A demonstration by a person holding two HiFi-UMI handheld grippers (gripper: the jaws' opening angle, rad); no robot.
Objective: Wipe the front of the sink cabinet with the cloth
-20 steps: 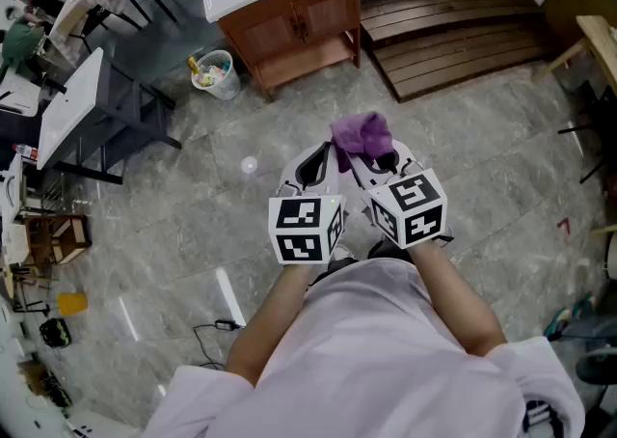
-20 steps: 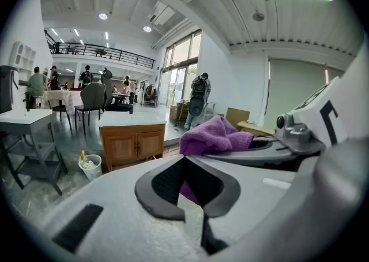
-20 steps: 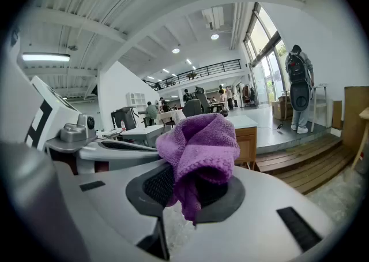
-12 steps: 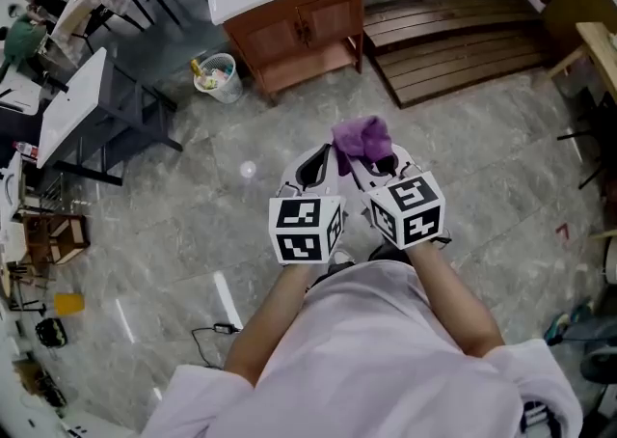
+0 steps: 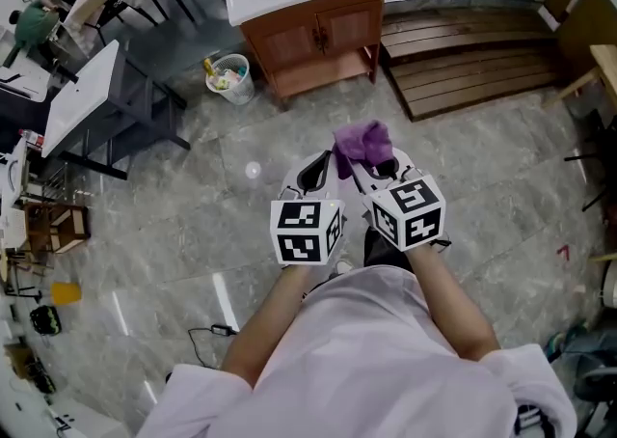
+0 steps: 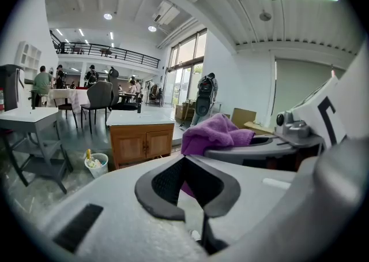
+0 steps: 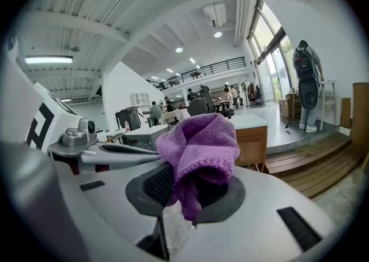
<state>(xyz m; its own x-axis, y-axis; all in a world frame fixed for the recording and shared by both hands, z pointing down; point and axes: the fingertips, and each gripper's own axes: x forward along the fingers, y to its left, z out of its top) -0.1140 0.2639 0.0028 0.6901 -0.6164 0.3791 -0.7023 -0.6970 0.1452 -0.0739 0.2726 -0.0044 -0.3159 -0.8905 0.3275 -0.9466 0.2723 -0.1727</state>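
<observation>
The sink cabinet is brown wood with two doors and a white basin top, standing far ahead across the grey floor. It also shows small in the left gripper view and behind the cloth in the right gripper view. My right gripper is shut on a bunched purple cloth, which bulges above the jaws. The left gripper sits close beside it, shut and empty; the cloth shows just to its right. Both are held in front of my body, well short of the cabinet.
A white waste bin with bottles stands left of the cabinet. A low wooden platform lies to its right. A grey table and chairs stand at the left. A cable lies on the floor near me.
The cabinet, bin and platform have shifted lower and nearer in the head view as I move towards them. Both grippers keep their pose and the cloth stays clamped.
</observation>
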